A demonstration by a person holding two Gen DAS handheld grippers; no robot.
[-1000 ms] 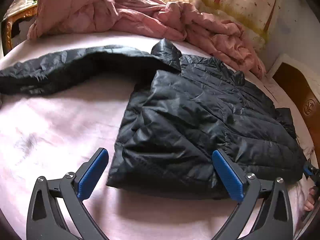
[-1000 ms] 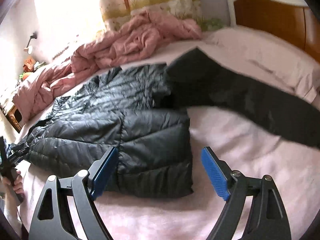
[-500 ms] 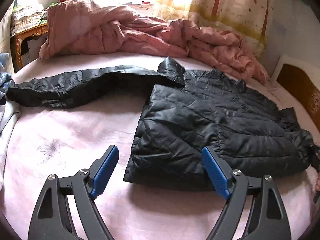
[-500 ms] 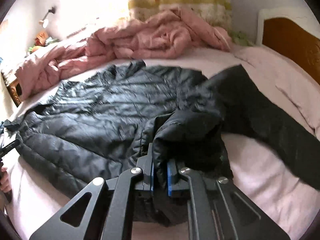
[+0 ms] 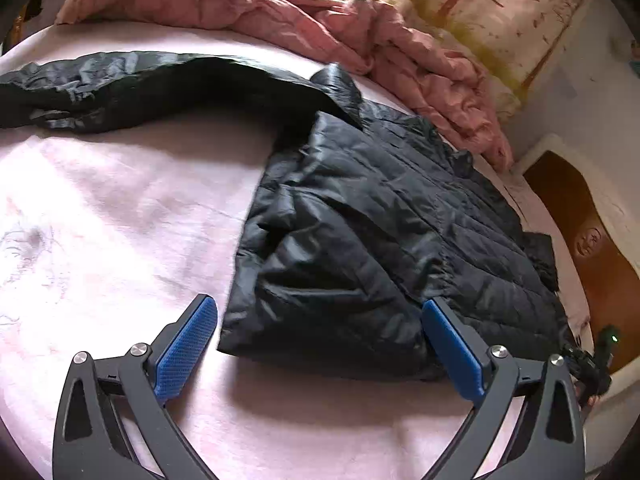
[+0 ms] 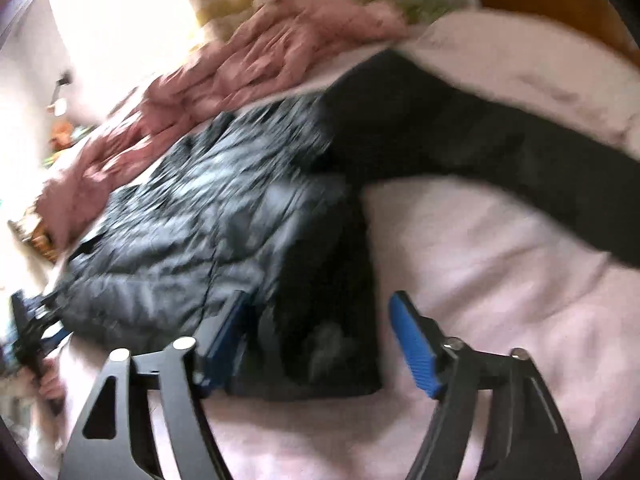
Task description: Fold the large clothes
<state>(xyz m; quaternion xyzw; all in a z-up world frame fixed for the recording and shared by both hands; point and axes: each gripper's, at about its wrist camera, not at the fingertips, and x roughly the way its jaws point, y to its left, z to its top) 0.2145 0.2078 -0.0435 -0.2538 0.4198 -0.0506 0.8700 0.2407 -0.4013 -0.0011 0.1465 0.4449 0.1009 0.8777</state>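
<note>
Black puffer jacket (image 5: 384, 240) lies flat on the pink bed sheet (image 5: 112, 216), body partly folded over itself, near the front edge of the bed. 1 sleeve (image 5: 132, 80) stretches out across the sheet away from the body, toward the far side of the bed. Crumpled pink quilt (image 5: 304, 12) is heaped along the far edge, touching the jacket's collar end. Wooden headboard (image 5: 596, 256) stands at the bed's end, patterned curtain (image 5: 492, 4) behind the quilt.

Left gripper (image 5: 320, 332) hovers over the front edge, jaws opening and wide apart; jacket hem corner sits between the blue pads (image 5: 186, 344), no pad pressing it, so released.

Right wrist view is motion-blurred. Right gripper (image 6: 320, 338) has jaws opening, the folded jacket corner between them; left pad looks at the fabric edge, right pad (image 6: 412, 346) clear over the sheet, so not grasping. A hand (image 6: 48, 384) on the other gripper's handle shows at the far left.
</note>
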